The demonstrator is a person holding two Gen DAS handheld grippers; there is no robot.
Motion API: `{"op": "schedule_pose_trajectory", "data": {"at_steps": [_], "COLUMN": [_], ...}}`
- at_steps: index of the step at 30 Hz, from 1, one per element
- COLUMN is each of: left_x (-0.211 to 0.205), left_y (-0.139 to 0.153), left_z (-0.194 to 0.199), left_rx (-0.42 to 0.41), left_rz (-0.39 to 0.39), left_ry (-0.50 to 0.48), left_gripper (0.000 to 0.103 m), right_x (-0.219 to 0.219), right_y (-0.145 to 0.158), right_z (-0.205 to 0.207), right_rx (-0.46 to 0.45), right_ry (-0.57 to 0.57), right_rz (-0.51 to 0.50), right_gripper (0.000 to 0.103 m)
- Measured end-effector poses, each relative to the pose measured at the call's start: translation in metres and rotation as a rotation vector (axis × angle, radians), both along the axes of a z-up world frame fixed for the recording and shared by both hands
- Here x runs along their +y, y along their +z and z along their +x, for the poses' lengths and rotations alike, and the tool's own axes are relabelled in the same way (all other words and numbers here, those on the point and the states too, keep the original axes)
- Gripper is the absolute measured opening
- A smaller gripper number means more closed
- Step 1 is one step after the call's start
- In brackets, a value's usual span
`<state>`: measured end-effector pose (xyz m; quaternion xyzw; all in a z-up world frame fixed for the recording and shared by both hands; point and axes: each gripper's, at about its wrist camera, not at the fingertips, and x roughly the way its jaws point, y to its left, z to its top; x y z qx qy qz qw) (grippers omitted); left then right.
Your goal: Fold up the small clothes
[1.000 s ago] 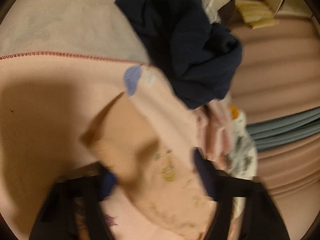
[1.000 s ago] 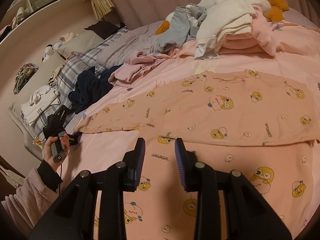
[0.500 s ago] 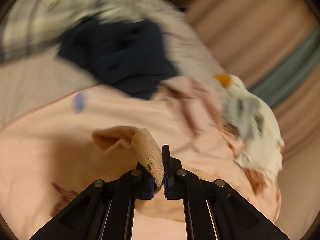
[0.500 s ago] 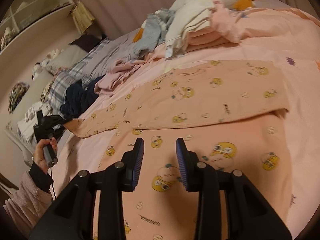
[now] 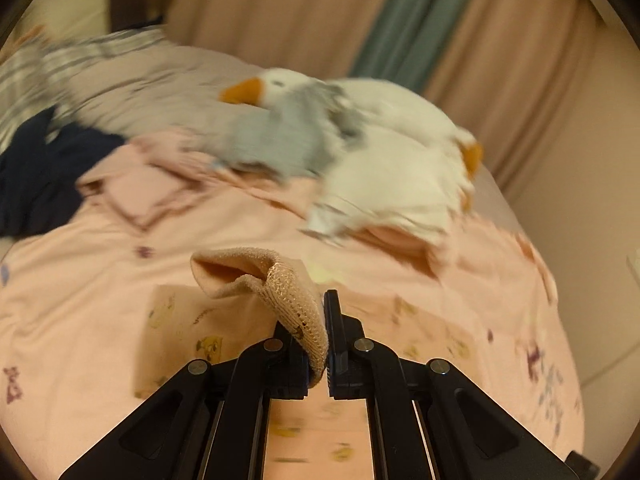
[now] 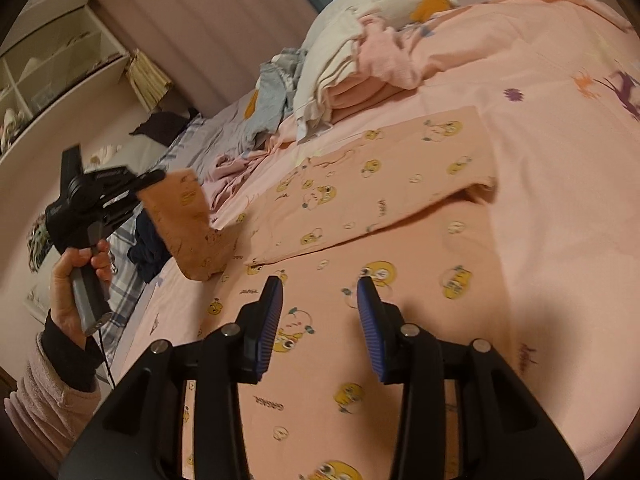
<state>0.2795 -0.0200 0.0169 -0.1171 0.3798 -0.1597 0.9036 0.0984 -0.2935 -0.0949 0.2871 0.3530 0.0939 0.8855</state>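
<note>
Here the peach cartoon-print pyjama garment (image 6: 380, 200) lies spread across the middle of the pink bed (image 6: 560, 128), its cuff lifted at centre left, clamped in the left gripper (image 5: 323, 344), while the right gripper (image 6: 320, 320), its jaws just opening wider, hovers empty at lower centre.

I see my soft white toy goose with an orange beak (image 5: 276, 88) on the pink bed sheet (image 6: 560, 152). A white shelf (image 6: 60, 60) stands near the long curtain (image 5: 304, 12).
</note>
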Motion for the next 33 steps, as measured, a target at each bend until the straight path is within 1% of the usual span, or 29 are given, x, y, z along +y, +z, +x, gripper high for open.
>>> {"op": "schedule_pose_trajectory", "data": {"at_steps": [2,3,6,7,8,10,12,13,14,15,16,19,20,22,25,28,31,33], "left_x": [-0.027,-0.048,-0.088,-0.105,-0.115,-0.129,-0.136,-0.137,-0.138,-0.137,-0.134,-0.120,-0.114,-0.101,-0.067,-0.034,0.000,0.020], "left_y": [-0.007,-0.013,-0.034,-0.048,-0.059,-0.080,-0.096,-0.100,-0.099,-0.098,-0.094,-0.082,-0.079,-0.074,-0.076,-0.083,-0.091,-0.096], "left_z": [-0.001,-0.003,-0.014,-0.016,-0.018,-0.020,-0.021,-0.024,-0.030,-0.034,-0.038,-0.044,-0.046,-0.051,-0.059,-0.070,-0.082,-0.089], "left_rx": [0.007,0.016,0.032,0.069,0.105,0.180,0.235,0.240,0.229,0.214,0.198,0.203,0.196,0.186,0.197,0.211,0.208,0.211], "left_rz": [0.027,0.057,0.161,0.206,0.232,0.259,0.284,0.295,0.300,0.297,0.282,0.181,0.167,0.163,0.142,0.161,0.202,0.222], "left_ry": [-0.036,-0.066,-0.120,-0.149,-0.169,-0.203,-0.235,-0.250,-0.267,-0.279,-0.285,-0.318,-0.308,-0.278,-0.237,-0.195,-0.148,-0.113], "left_gripper": [0.005,0.005,0.005,0.005,0.005,0.006,0.022,0.045,0.064,0.068,0.068,0.068,0.068,0.068,0.069,0.069,0.069,0.069], "right_x": [-0.010,-0.016,-0.032,-0.037,-0.041,-0.049,-0.053,-0.055,-0.055,-0.056,-0.057,-0.056,-0.056,-0.052,-0.042,-0.028,-0.016,-0.009], "right_y": [-0.002,-0.004,-0.009,-0.011,-0.013,-0.016,-0.018,-0.018,-0.019,-0.019,-0.019,-0.017,-0.017,-0.013,-0.013,-0.014,-0.010,-0.011], "right_z": [-0.006,-0.009,-0.017,-0.020,-0.022,-0.026,-0.030,-0.031,-0.032,-0.033,-0.033,-0.029,-0.026,-0.020,-0.004,0.022,0.044,0.064], "right_rx": [-0.001,0.001,0.015,0.019,0.025,0.034,0.038,0.040,0.041,0.043,0.044,0.040,0.040,0.035,0.044,0.074,0.057,0.066], "right_ry": [-0.018,-0.031,-0.067,-0.076,-0.083,-0.093,-0.100,-0.102,-0.104,-0.105,-0.106,-0.104,-0.102,-0.093,-0.057,-0.022,0.006,0.014], "right_rz": [0.016,0.026,0.036,0.039,0.043,0.050,0.049,0.050,0.052,0.056,0.059,0.080,0.088,0.105,0.130,0.106,0.086,0.068], "right_gripper": [0.040,0.040,0.040,0.042,0.042,0.044,0.044,0.045,0.045,0.047,0.047,0.047,0.047,0.047,0.048,0.047,0.047,0.047]}}
